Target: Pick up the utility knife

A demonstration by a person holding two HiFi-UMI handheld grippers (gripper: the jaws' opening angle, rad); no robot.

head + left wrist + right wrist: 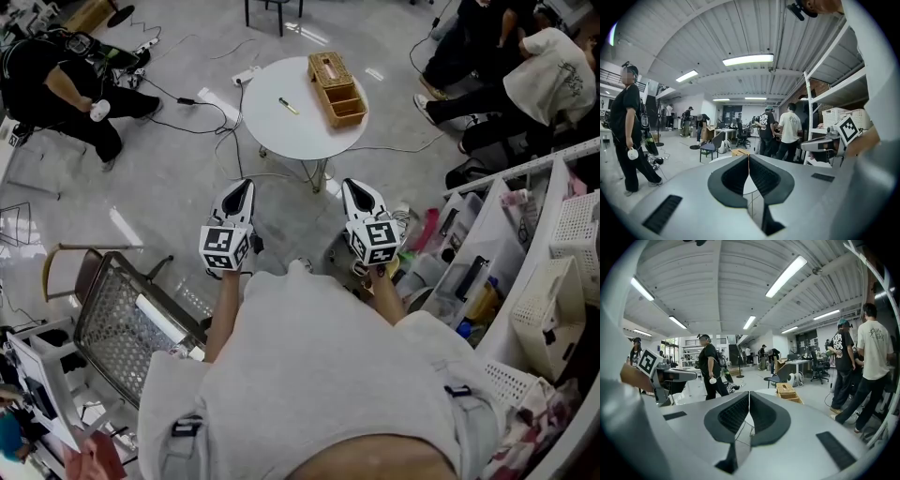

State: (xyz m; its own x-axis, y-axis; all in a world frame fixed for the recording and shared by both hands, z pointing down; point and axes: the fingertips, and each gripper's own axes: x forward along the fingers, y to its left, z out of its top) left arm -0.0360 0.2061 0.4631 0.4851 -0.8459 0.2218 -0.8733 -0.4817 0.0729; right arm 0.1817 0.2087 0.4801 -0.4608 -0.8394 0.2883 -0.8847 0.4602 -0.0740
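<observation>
The utility knife [288,106], small and yellow-green, lies on the round white table [281,131] ahead of me. A wooden box [336,89] stands on the table to the knife's right. My left gripper [244,186] and right gripper [353,186] are held side by side in the air, well short of the table, both pointing toward it. Each is shut with nothing between its jaws. In the left gripper view the shut left gripper [749,157] points at the wooden box [739,152]. The right gripper view shows the shut right gripper [749,394] beside the wooden box [788,391]. Neither gripper view shows the knife.
A wire-mesh cart [127,323] stands at my lower left. White shelves [525,262] with bins and bottles run along the right. People [66,84] are at the far left, and others [525,66] at the far right. Cables [202,108] cross the floor near the table.
</observation>
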